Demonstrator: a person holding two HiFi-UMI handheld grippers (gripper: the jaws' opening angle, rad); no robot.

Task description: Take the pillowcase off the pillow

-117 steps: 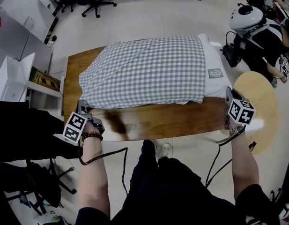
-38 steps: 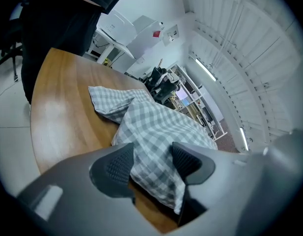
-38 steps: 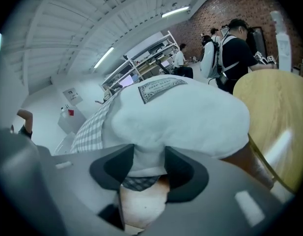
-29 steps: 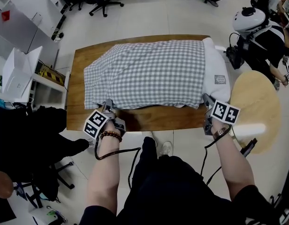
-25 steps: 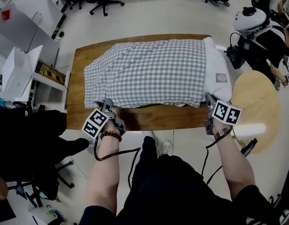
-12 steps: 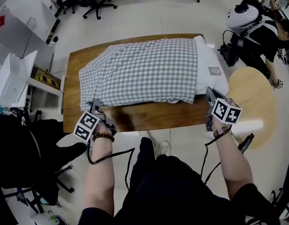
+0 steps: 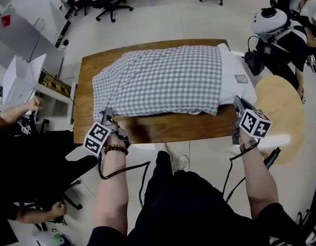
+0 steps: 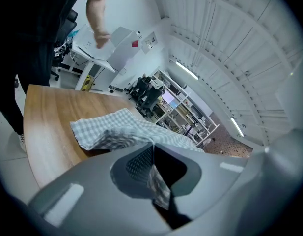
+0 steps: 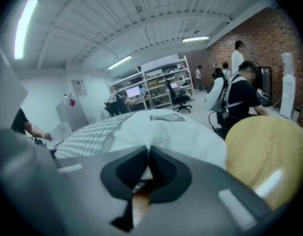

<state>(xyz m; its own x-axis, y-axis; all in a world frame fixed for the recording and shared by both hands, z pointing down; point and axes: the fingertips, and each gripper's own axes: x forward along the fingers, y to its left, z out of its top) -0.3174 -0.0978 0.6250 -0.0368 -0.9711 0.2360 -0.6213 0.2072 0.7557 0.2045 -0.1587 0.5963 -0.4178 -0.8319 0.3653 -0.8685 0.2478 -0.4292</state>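
On the table (image 7: 163, 131), my left gripper (image 7: 107, 112) pinches the soft checked pillowcase (image 7: 163, 81) by its near corner; my right gripper (image 7: 237, 101) clamps the light pillow (image 7: 236, 84) at its bare end (limp cloth, likely slides off easily).

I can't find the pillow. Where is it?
In the head view, the pillow pokes out of the checked pillowcase at the right end of the table.

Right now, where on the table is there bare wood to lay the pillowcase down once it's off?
The near strip of the table, between the left gripper and the right gripper, is bare. So is a narrow band at the left end, beside the pillowcase. The right end is crowded: the pillow covers it to the edge.
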